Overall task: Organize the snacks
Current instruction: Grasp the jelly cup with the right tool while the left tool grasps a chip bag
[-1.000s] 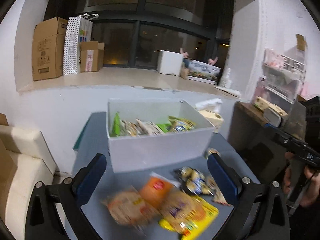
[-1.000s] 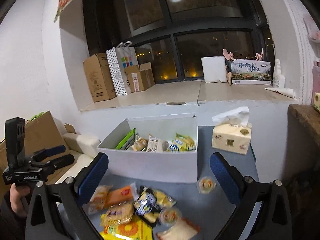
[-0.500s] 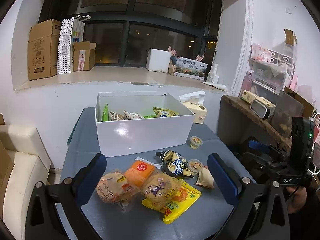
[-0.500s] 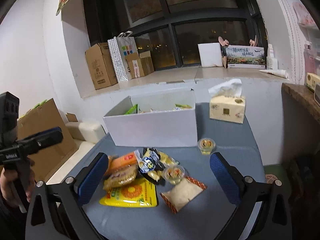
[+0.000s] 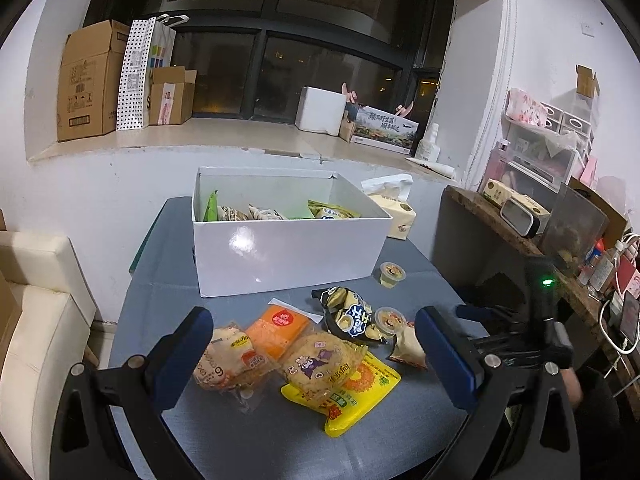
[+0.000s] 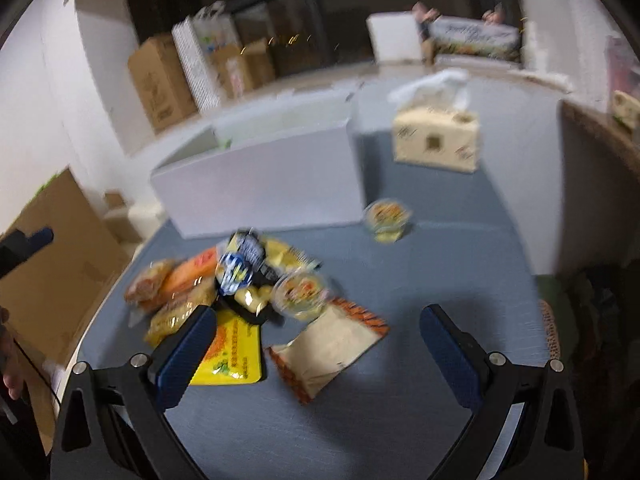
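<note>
A white box [image 5: 288, 240] with several snack packets inside stands on the grey table [image 5: 248, 440]. In front of it lie loose snacks: an orange packet [image 5: 280, 326], two round cracker packs [image 5: 228, 360], a yellow bag [image 5: 352, 392], a dark bag [image 5: 348, 314], two jelly cups [image 5: 392, 274] and a beige packet [image 6: 328, 346]. My left gripper [image 5: 316, 354] is open and empty above the pile. My right gripper [image 6: 316, 350] is open and empty, low over the beige packet. The right wrist view is blurred.
A tissue box [image 6: 436, 140] stands at the table's far right. A brown side shelf [image 5: 520, 240] with clutter is to the right, a cream sofa [image 5: 32, 320] to the left. Cardboard boxes [image 5: 88, 80] sit on the window ledge.
Both grippers have come down and in toward the snack pile. The right one moves fast and now hangs over the beige packet. Both stay open.
</note>
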